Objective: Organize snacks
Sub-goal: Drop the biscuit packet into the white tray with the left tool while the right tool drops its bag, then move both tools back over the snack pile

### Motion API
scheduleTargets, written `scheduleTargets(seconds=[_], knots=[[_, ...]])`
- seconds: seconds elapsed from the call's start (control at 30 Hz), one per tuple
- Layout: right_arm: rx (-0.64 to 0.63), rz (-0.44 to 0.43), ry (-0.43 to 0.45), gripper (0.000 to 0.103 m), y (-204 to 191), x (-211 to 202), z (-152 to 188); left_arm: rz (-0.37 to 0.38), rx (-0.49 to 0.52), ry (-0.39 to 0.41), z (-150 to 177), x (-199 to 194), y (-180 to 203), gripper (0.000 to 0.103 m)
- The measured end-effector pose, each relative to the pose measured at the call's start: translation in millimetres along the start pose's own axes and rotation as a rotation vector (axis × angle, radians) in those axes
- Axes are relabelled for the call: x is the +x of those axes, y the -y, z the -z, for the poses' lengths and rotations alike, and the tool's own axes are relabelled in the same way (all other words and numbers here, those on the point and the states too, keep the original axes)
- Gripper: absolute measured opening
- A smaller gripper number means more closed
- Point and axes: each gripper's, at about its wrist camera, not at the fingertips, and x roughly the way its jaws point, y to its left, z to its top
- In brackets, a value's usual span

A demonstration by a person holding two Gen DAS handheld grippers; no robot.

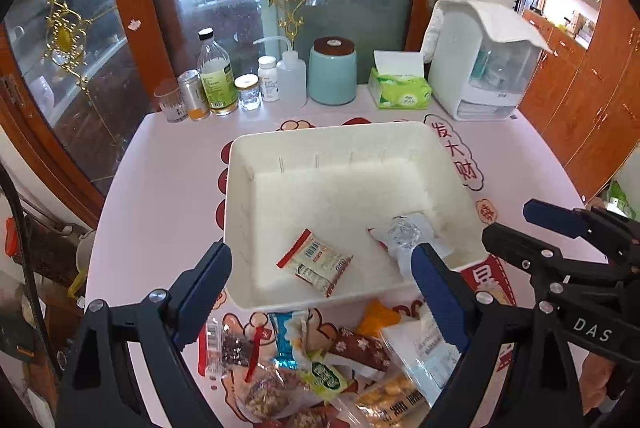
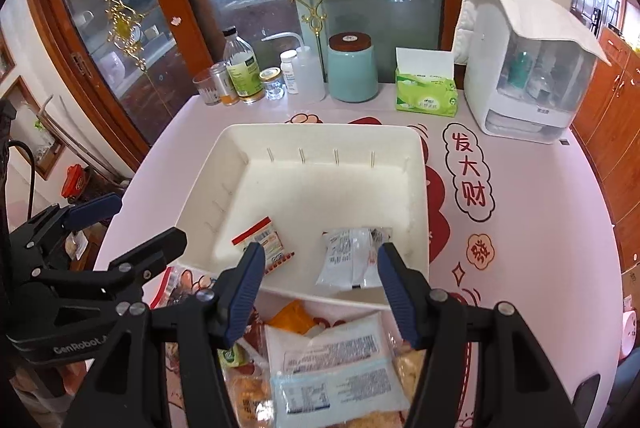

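Note:
A white bin stands mid-table. In it lie a red-edged snack packet and a clear white packet. A pile of snack packets lies on the table in front of the bin. My left gripper is open and empty above the bin's near edge. My right gripper is open and empty above the bin's near rim; it also shows at the right of the left wrist view.
Along the table's back edge stand a glass, bottles, a teal canister, a green tissue pack and a white box with a cloth over it. A glass cabinet door stands behind. Wooden cupboards are at the right.

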Motion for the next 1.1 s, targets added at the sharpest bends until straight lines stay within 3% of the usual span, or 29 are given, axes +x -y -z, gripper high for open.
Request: scheduleTargets(seconds=[0.27,0.73,1.1], knots=[[0.006,0.015,0.049,0.059,0,-40,43,0.036,-0.013,0.073,29,-47,10,0.093],[0.048,0.072,0.07,0.059,-2,-88,134,0.039,0.161,0.091,86,-80,39,0.094],[0.161,0.15,0.073,0.059,3,-107,175,0.118,0.12,0.053,97,-85,28,0.094]])
